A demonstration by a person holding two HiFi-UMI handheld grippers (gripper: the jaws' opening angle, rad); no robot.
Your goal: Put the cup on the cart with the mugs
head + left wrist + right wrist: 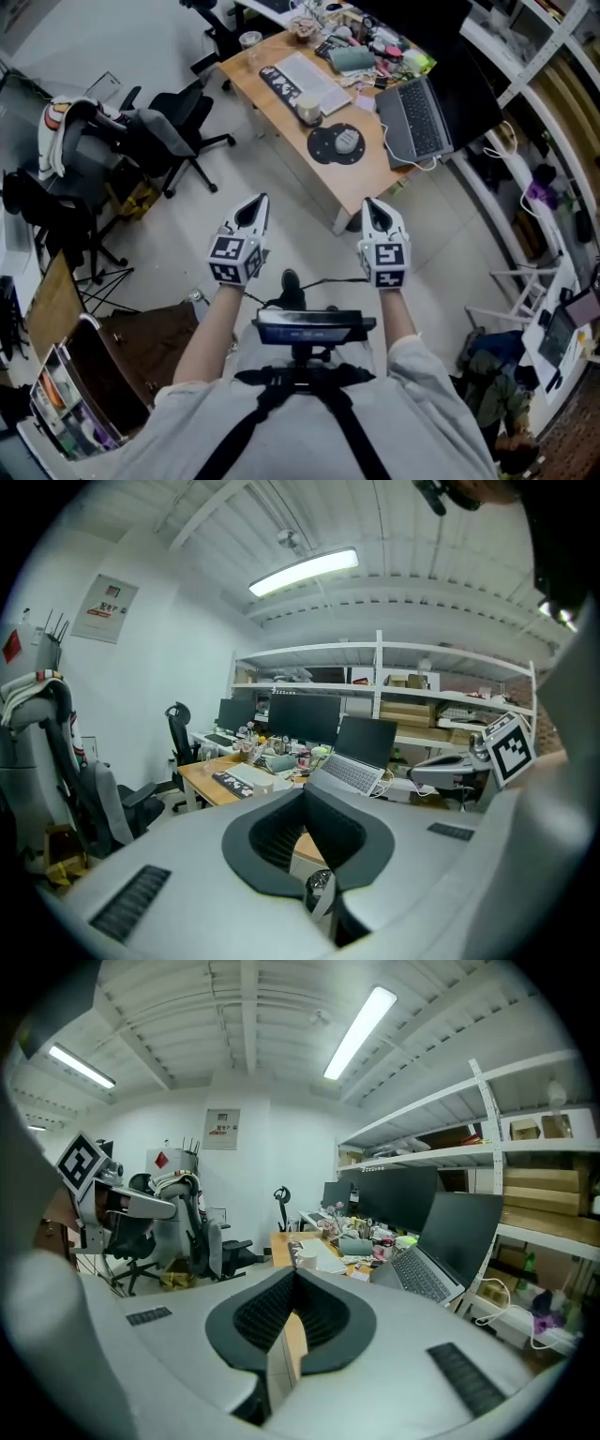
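A pale cup (pixel 308 109) stands on the wooden desk (pixel 281 131) ahead of me, beside a white keyboard (pixel 314 80). The left gripper view shows the cup (pixel 263 784) far off, and so does the right gripper view, cup (pixel 307 1260). My left gripper (pixel 255 208) and right gripper (pixel 373 211) are held side by side over the floor, well short of the desk, both pointing at it. Both are shut with nothing between the jaws, left gripper (pixel 305 794) and right gripper (pixel 294 1274). I cannot make out a cart with mugs.
The desk also carries an open laptop (pixel 417 117), a round black pad (pixel 336 143) and clutter at the far end. Black office chairs (pixel 178 127) stand to the left. White shelving (pixel 525 187) lines the right wall. A rack with small items (pixel 66 394) sits at lower left.
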